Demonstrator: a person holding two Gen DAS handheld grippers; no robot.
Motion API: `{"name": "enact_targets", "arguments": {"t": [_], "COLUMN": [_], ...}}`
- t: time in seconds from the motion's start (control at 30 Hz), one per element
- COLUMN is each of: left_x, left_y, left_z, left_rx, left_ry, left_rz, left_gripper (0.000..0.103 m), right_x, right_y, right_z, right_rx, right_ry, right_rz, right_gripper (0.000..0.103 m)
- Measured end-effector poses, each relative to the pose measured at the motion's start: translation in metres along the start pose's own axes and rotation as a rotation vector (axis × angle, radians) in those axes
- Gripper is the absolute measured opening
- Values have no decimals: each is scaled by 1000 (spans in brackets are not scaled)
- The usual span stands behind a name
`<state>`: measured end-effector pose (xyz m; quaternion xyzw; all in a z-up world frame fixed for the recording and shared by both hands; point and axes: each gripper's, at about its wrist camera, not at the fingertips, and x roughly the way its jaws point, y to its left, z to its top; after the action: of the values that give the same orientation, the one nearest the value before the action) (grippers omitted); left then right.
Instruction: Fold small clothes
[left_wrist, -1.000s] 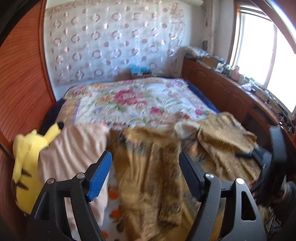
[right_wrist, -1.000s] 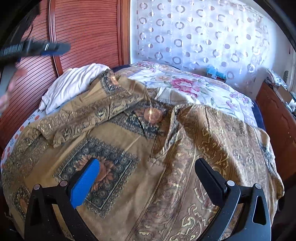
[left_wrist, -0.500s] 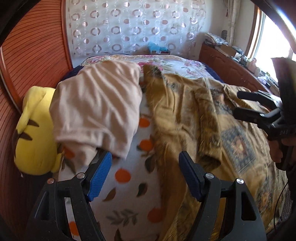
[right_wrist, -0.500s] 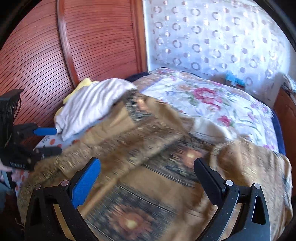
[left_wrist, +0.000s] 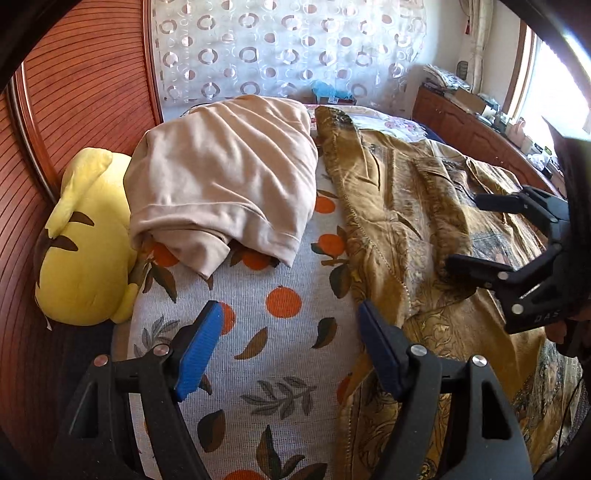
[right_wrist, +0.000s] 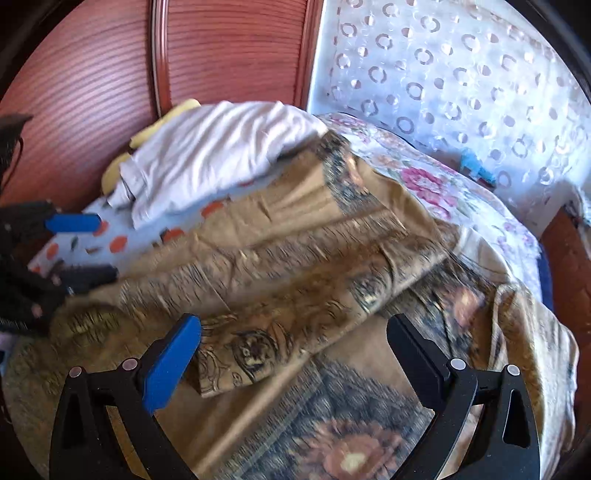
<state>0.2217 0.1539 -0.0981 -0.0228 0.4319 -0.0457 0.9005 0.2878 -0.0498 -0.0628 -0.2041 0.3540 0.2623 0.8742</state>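
A gold patterned garment (left_wrist: 406, 221) (right_wrist: 295, 258) lies crumpled across the bed. To its left, a beige garment (left_wrist: 229, 177) (right_wrist: 221, 155) is heaped up. My left gripper (left_wrist: 290, 332) (right_wrist: 85, 249) is open over the orange-print sheet (left_wrist: 258, 369), at the gold garment's left edge, with nothing between its blue pads (left_wrist: 199, 347). My right gripper (right_wrist: 295, 343) (left_wrist: 467, 232) hovers open over a folded ridge of the gold garment and holds nothing. A hand (left_wrist: 565, 328) grips it at the right.
A yellow plush toy (left_wrist: 85, 240) sits against the red wooden headboard (left_wrist: 74, 110) at the left. A floral quilt (right_wrist: 443, 184) covers the far bed. A curtain (left_wrist: 277, 48) hangs behind, and a wooden cabinet (left_wrist: 461, 125) stands under the window at the right.
The left gripper swung left and down, from above the gold garment to the orange-print sheet beside it. The right gripper shifted towards the garment's left side. Both stayed open.
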Motion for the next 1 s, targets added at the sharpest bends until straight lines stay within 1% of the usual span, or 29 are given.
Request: {"name": "enact_targets", "arguments": {"t": [0.1, 0.2, 0.3, 0.37, 0.43, 0.5, 0.6, 0.63, 0.73, 0.83, 1.0], "left_x": [2, 2, 3, 3, 4, 4, 5, 5, 6, 6, 6], "left_y": [-2, -3, -4, -5, -7, -8, -9, -9, -10, -10, -10], "left_z": [-1, -1, -1, 0, -1, -1, -1, 0, 0, 0, 1], "left_rx": [8, 20, 23, 27, 34, 37, 39, 39, 45, 45, 45], "left_ry": [-7, -7, -5, -4, -1, 0, 3, 4, 9, 9, 9], "left_rz": [5, 11, 14, 19, 27, 32, 34, 32, 33, 34, 33], "left_gripper": [75, 75, 76, 76, 76, 76, 77, 79, 81, 82, 82], "right_x": [-3, -11, -14, -16, -18, -22, -36, -41, -57, -75, -106], "right_y": [-4, -11, -17, -21, -24, -27, -42, -48, -73, -108, -183], "right_z": [-10, -30, -43, -51, -51, -52, -57, -61, -81, -103, -153], "right_rx": [3, 18, 40, 60, 75, 90, 116, 125, 162, 210, 362], "right_ry": [10, 17, 31, 34, 26, 8, -29, -36, -50, -41, -21], "right_rz": [-71, -139, -171, -167, -157, -139, -109, -109, -125, -185, -268], "right_gripper": [101, 101, 101, 101, 101, 101, 101, 101, 101, 101, 101]}}
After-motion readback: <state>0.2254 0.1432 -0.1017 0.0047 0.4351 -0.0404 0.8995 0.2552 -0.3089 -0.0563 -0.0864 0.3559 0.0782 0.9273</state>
